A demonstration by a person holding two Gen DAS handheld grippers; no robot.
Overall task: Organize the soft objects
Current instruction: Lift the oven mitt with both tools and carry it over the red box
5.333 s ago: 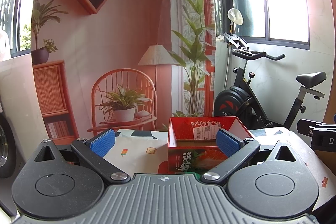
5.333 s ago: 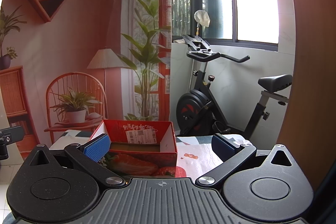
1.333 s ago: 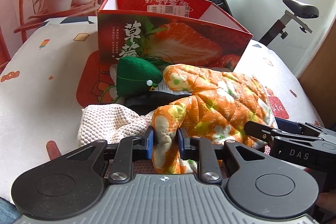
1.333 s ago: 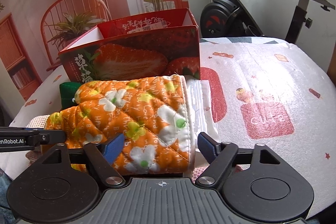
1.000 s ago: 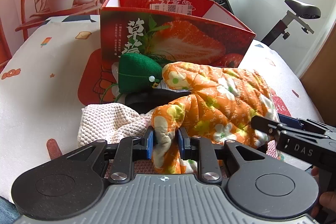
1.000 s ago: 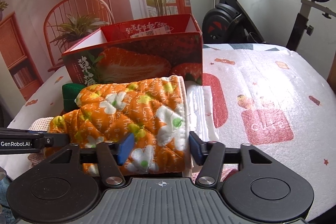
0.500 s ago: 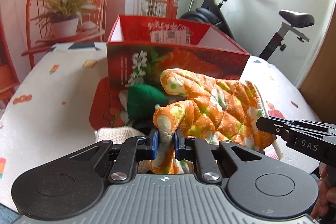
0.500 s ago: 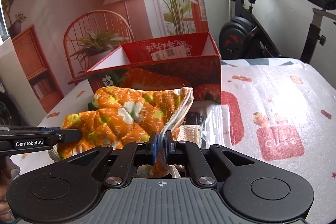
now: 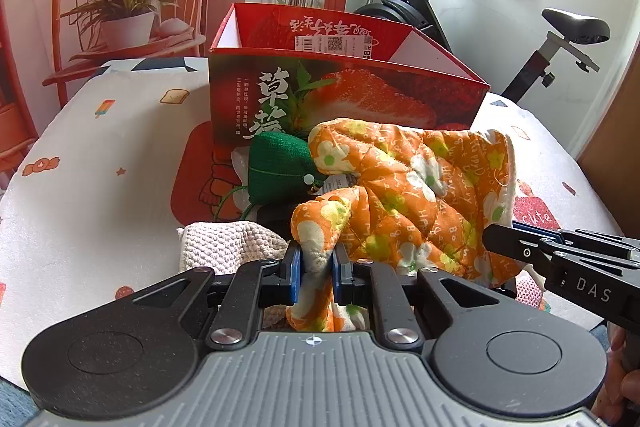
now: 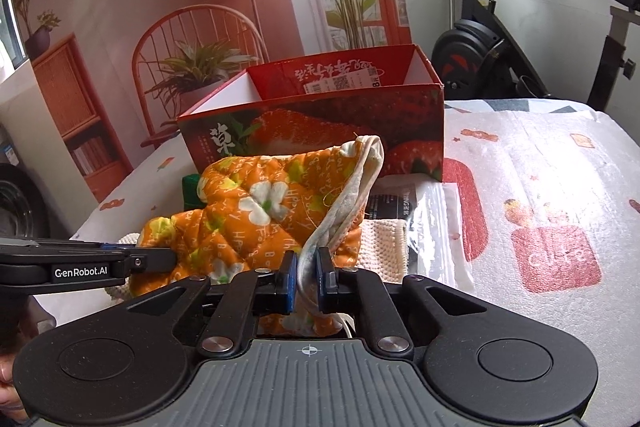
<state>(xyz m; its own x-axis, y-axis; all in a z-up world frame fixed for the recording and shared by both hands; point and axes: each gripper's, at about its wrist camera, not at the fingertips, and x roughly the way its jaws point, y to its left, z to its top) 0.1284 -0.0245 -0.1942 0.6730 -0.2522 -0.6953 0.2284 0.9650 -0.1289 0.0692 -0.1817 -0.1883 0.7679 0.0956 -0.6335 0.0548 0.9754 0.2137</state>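
An orange quilted oven mitt with white flowers [image 9: 404, 187] hangs between my two grippers, lifted above the table. My left gripper [image 9: 316, 275] is shut on its thumb end. My right gripper [image 10: 307, 279] is shut on its white cuff edge [image 10: 352, 195]. The mitt also shows in the right wrist view [image 10: 256, 211]. A green fabric pouch [image 9: 280, 167] lies under the mitt's far end. A cream knitted cloth [image 9: 224, 243] lies below on the table. An open red strawberry box [image 9: 340, 83] stands just behind them.
A clear plastic packet with a label [image 10: 432, 219] lies right of the cloth on the white patterned table cover [image 10: 540, 187]. An exercise bike [image 9: 480, 7] stands behind the table. The right gripper's body [image 9: 568, 267] shows at the left view's right edge.
Both grippers have lifted the mitt higher off the pile and it now stretches between them. The right gripper closed on the cuff about half a second ago.
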